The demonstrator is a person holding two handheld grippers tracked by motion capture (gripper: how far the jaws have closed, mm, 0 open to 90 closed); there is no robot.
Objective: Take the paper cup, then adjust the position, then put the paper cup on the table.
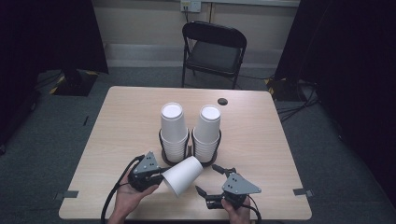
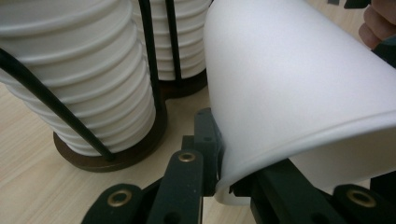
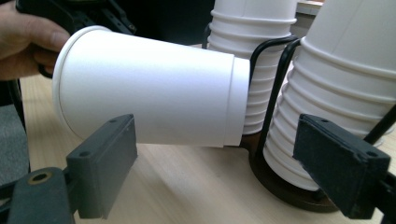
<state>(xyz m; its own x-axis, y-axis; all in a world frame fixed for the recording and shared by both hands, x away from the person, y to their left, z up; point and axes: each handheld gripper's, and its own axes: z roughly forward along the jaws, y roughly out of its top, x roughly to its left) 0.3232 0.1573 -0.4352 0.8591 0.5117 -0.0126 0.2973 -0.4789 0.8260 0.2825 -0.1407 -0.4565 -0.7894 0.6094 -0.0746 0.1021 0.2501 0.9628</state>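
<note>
One wooden surface (image 1: 121, 126) carries everything, with a black folding chair (image 1: 213, 49) beyond its 12 o'clock edge. Two stacks of upturned white cups (image 1: 173, 130) (image 1: 207, 131) stand side by side at the centre in a dark wire holder (image 1: 188, 148). At 6 o'clock from them a single white cup (image 1: 182, 175) hangs on its side, its rim clenched between the jaws of the left gripper (image 1: 156, 177), its base just beside the stacks. At 5 o'clock the right gripper (image 1: 209, 181) rests with jaws spread wide, grasping nothing.
</note>
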